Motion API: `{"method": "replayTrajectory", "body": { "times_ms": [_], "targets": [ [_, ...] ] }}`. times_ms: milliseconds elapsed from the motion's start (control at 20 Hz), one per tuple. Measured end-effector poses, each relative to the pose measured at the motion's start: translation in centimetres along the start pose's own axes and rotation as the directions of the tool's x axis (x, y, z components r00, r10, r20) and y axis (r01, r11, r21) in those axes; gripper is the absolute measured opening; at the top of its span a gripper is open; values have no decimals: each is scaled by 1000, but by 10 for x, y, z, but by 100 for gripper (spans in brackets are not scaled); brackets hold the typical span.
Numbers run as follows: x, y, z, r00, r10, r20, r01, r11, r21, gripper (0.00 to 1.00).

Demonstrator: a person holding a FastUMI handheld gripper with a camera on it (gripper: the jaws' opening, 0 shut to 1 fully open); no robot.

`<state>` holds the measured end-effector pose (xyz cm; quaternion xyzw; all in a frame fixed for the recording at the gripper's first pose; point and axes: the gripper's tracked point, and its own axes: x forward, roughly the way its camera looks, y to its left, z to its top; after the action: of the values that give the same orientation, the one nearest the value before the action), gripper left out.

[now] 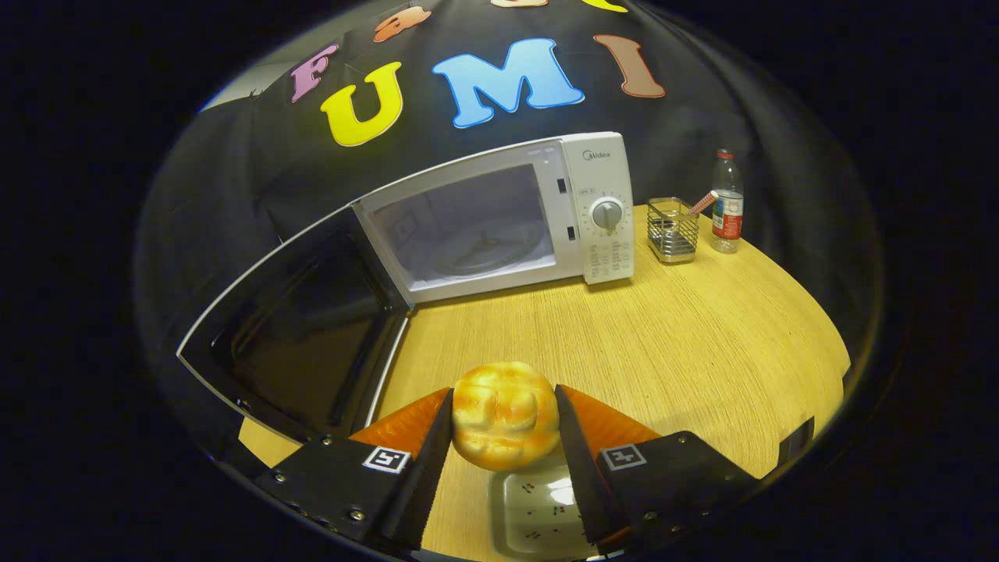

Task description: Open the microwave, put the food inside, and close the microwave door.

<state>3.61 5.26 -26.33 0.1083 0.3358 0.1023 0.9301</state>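
Both fingers (pixel 437 445) of the gripper (pixel 503 425) squeeze the bun (pixel 506 414), held up over a small dish (pixel 538 511), and the open microwave (pixel 499 222) waits far ahead and a bit left, its door (pixel 293 332) swung out left.

Pretty dim booth overall, with warm light from above landing mostly on the table (pixel 663 336), which looks evenly lit. There's a bright glare spot on the near plate (pixel 538 507). The fisheye bends the microwave (pixel 499 222) and its open door (pixel 296 328) hard. Far stuff stays fairly sharp, and the edges go dark.
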Motion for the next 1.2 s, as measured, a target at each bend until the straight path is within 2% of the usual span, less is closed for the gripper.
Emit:
{"method": "replayTrajectory", "body": {
  "times_ms": [450, 1200],
  "targets": [
    [50, 33, 78, 985, 120, 123, -129, 989, 74, 74],
    [158, 46, 117, 971, 135, 198, -178, 959, 218, 73]
  ]
}}
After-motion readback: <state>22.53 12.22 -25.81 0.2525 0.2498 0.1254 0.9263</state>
